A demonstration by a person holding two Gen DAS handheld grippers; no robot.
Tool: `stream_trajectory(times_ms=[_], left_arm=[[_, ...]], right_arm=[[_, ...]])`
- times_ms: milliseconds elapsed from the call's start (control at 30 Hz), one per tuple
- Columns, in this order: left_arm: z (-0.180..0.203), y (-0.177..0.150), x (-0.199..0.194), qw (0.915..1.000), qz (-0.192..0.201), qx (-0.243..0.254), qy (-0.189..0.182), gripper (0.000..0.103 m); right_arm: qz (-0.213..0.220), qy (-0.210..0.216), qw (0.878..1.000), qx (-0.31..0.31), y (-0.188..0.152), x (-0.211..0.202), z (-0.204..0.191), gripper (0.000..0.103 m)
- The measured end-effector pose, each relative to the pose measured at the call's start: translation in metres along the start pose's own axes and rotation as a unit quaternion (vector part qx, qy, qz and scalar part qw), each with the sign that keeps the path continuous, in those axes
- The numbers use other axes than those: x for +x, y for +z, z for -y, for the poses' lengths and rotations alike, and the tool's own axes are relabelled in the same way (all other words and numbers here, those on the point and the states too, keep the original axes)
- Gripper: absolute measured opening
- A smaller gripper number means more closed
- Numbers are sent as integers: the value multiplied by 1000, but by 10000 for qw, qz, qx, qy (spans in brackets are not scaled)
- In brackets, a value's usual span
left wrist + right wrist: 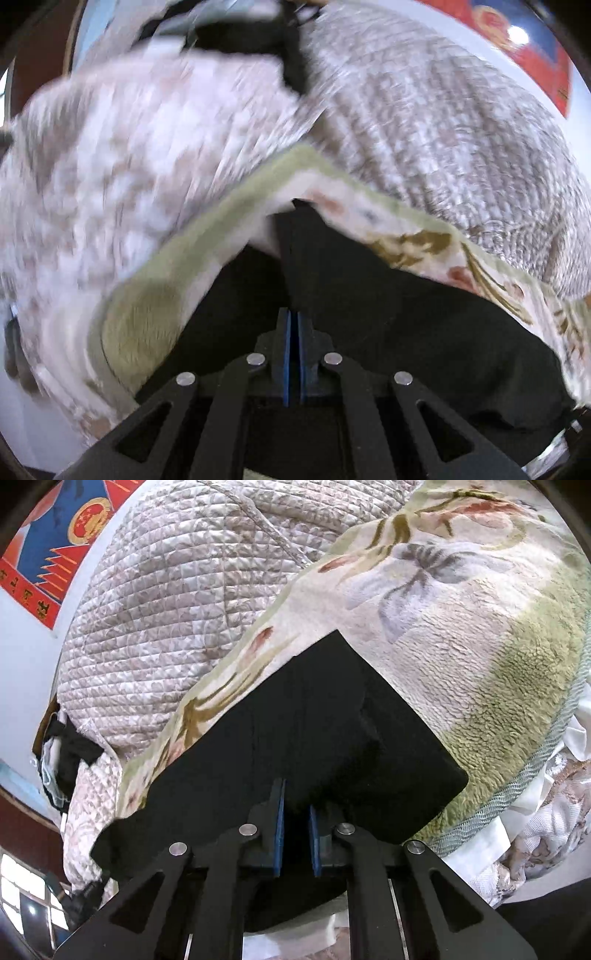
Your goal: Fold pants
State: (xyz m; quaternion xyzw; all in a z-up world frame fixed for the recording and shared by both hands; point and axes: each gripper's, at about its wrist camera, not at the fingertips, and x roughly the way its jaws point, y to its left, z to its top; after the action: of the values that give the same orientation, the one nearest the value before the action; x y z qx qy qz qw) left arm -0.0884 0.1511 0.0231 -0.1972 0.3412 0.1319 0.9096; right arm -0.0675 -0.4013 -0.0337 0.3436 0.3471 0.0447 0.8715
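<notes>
The black pants [295, 731] lie already folded into a flat rectangle on the floral blanket [461, 609] of the bed, directly ahead of both grippers. The right gripper [295, 812] stands slightly open at the pants' near edge, with dark cloth between its pads; whether it pinches that cloth I cannot tell. The left gripper [294, 325] has its pads pressed together, and dark cloth [369, 314] lies just beyond its tips; a grip on it is not discernible. To finish well, lower the near edge evenly, keep corners aligned, and release without dragging the layers.
</notes>
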Motion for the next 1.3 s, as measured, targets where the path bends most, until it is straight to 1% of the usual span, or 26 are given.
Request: stream_trajectory(times_ms=[67,133,200,233,267,300,333,367,433,467,500,533,567,667,733,767,833,933,1000,1067,1133,1167,1233,1300], left_arm=[[-10,-2,9,9993,-184,-283,-184,8],[-11,-4,12,9985,-253,-401,-257,14],[-9,-3,13,9972,-289,-512,-455,34],[-8,-2,12,9966,-274,-552,-539,38],[-7,-1,13,9962,-252,-566,-611,46],[-6,0,14,9959,-236,-586,-647,48],[-6,1,16,9958,-228,-610,-641,48],[-6,3,18,9961,-214,-612,-596,48],[-1,8,23,9978,-165,-465,-450,47],[3,10,25,9987,-154,-347,-338,37],[6,12,27,9992,-139,-251,-286,22],[9,12,29,9993,-176,-208,-272,16],[8,12,31,9992,-218,-202,-253,12],[8,12,33,9993,-243,-211,-176,7],[9,13,33,9994,-244,-186,-166,5],[10,14,33,9994,-248,-173,-160,4],[11,17,27,9995,-207,-170,-174,4],[14,22,5,9995,-4,-123,-277,4],[13,23,-18,9993,163,-102,-309,4],[10,17,-33,9991,211,-131,-339,4],[6,3,-37,9996,94,-34,-258,4],[2,-6,-32,9997,-83,-30,-210,4],[-3,-19,-21,9994,-330,-20,-53,4],[-9,-23,-16,9988,-479,-130,-49,4]], right_arm=[[-98,3,9998,173,1,3,4,13],[-81,47,9997,219,1,1,4,15],[-56,38,9998,201,2,0,2,16],[-58,31,9997,222,1,-1,1,18],[-54,43,9997,252,1,-1,1,20],[-50,61,9996,274,0,-2,1,21],[-50,58,9995,292,0,-2,0,23],[-38,69,9995,301,0,-3,0,27],[13,61,9996,284,0,-5,0,28],[32,31,9996,286,0,-6,0,28],[45,-3,9995,307,0,-7,1,28],[93,-34,9994,320,1,-8,2,28],[132,-72,9994,302,2,-10,2,28],[190,-198,9992,293,8,-11,2,28],[192,-304,9992,201,13,-5,2,28],[161,-355,9990,221,15,-2,3,19],[110,-325,9991,253,19,0,5,11],[246,-147,9996,72,25,-15,-4,9],[283,-4,9996,50,29,-27,-8,8],[329,-37,9995,15,31,-38,-8,8],[251,-336,9991,84,27,-38,6,8],[136,-449,9987,202,25,-33,15,8],[-112,-553,9975,419,20,-23,30,8],[-106,-615,9975,325,18,-24,28,8]])
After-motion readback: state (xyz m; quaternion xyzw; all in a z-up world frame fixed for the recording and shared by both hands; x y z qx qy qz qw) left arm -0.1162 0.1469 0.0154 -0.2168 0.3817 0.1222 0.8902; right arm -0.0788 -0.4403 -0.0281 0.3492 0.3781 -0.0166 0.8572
